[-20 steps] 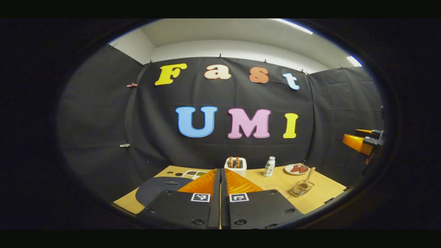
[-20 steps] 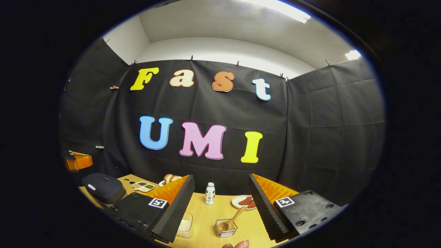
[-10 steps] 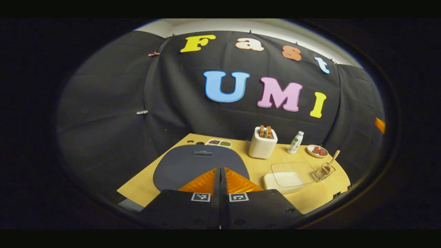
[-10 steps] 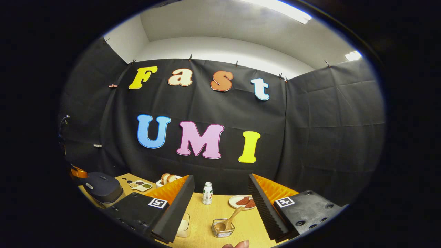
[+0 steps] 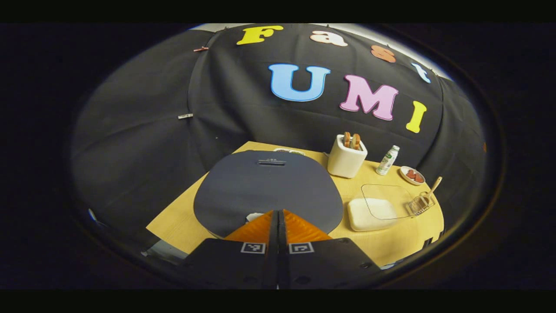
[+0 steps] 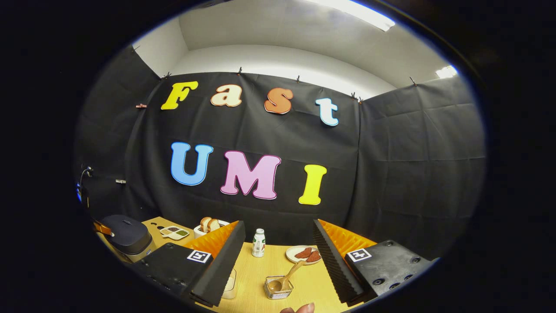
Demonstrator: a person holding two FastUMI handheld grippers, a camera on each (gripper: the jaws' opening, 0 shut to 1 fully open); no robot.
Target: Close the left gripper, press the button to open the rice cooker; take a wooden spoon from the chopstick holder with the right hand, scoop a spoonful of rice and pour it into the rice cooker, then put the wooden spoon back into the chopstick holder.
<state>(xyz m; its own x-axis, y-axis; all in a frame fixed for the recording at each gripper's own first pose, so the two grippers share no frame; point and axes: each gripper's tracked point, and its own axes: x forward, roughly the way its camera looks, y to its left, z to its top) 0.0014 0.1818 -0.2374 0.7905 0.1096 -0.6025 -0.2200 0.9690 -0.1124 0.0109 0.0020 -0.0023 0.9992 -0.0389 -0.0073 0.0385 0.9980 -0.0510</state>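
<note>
**Left tool closed above the rice cooker lid, right tool spread wide over the spoon**

Left tool (image 5: 278, 213) has its two fingers pressed flat together with nothing between them, and it hangs just over the near edge of the dark rice cooker (image 5: 267, 187), whose lid lies shut. A pale patch, apparently the button (image 5: 254, 216), shows on the lid just left of the fingertips; whether they touch it cannot be told. To the right on the wooden surface (image 5: 178, 224) sits a clear box of rice (image 5: 369, 213), and beyond it the wire chopstick holder (image 5: 419, 203) with the wooden spoon (image 5: 432, 189) leaning out of it. A white toaster (image 5: 346, 157) with bread, a small bottle (image 5: 387, 160) and a plate (image 5: 412, 175) stand along the back.

Right tool (image 6: 278, 256) is wide open and holds nothing. Between its fingers, lower on the surface, stands the chopstick holder (image 6: 278, 288) with the spoon's bowl down in it. A fingertip (image 6: 299, 309) shows at the bottom edge. The rice cooker (image 6: 126, 232) sits far left.
</note>
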